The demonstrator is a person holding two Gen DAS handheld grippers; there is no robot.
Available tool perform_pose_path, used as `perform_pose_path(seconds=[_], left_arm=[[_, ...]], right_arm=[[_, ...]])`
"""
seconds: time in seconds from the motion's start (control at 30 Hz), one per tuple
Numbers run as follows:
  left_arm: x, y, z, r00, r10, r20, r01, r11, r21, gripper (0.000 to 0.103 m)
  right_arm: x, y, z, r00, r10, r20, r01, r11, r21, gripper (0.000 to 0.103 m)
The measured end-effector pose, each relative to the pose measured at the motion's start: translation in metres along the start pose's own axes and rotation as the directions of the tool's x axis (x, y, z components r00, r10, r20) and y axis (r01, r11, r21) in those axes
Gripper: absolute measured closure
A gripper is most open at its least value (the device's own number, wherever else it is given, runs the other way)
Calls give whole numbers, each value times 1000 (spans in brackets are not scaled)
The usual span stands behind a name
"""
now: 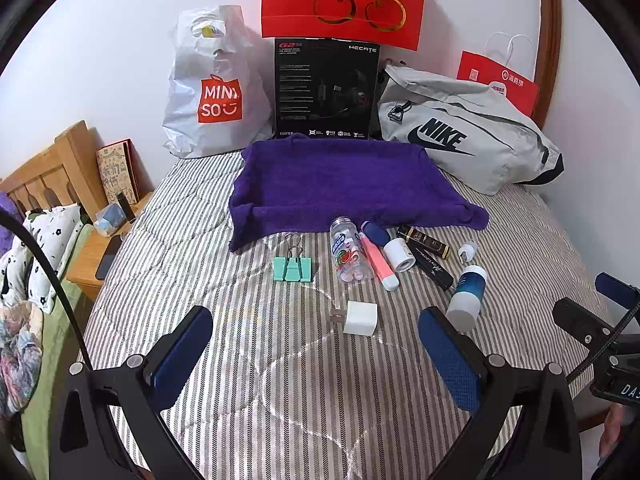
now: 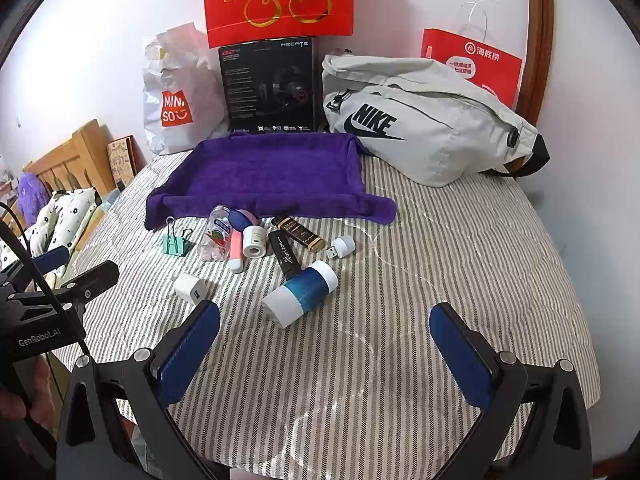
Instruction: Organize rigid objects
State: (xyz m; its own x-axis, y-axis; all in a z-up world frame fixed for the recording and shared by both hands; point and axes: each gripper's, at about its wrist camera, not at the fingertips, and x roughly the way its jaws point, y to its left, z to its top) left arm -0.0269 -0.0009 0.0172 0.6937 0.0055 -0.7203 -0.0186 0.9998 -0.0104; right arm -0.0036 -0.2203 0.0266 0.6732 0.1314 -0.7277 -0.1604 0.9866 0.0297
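Both grippers, left (image 1: 316, 344) and right (image 2: 324, 340), hover with fingers apart. The white charger (image 1: 359, 318) looks light, stiff, smooth; grip its flat sides.

A white wall (image 1: 100, 60) backs the striped bed (image 1: 280, 400), with a wooden headboard (image 1: 48, 168) at left.

White Miniso bag (image 1: 218, 88), black headset box (image 1: 326, 90), grey Nike bag (image 1: 460, 132) lined against wall at back of striped bed (image 1: 300, 380). Red cherry bag (image 1: 342, 0) above box; red paper bag (image 1: 498, 80) behind Nike bag. Wooden nightstand (image 1: 90, 260) left, book (image 1: 116, 172) upright.
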Motion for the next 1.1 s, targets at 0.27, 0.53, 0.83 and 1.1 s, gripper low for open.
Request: perform_pose_path(seconds=[0.27,0.53,0.83,1.1], left_arm=[[0,2,1,1000,-1,1,1,1000,0,0],[0,4,0,1000,-2,5,2,1000,-1,0],[8,5,1,1000,-8,-11,8,1000,-4,0],[39,19,2,999,-3,-42,2,999,-32,0]], right_arm=[[-2,-1,0,1000,-2,4,2,1000,0,0],[0,-1,0,1000,-2,0,2,1000,-8,0],[6,-4,0,1000,-3,-3,3,1000,-4,0],[38,-17,-5,999,-16,-38,16,1000,-8,0]])
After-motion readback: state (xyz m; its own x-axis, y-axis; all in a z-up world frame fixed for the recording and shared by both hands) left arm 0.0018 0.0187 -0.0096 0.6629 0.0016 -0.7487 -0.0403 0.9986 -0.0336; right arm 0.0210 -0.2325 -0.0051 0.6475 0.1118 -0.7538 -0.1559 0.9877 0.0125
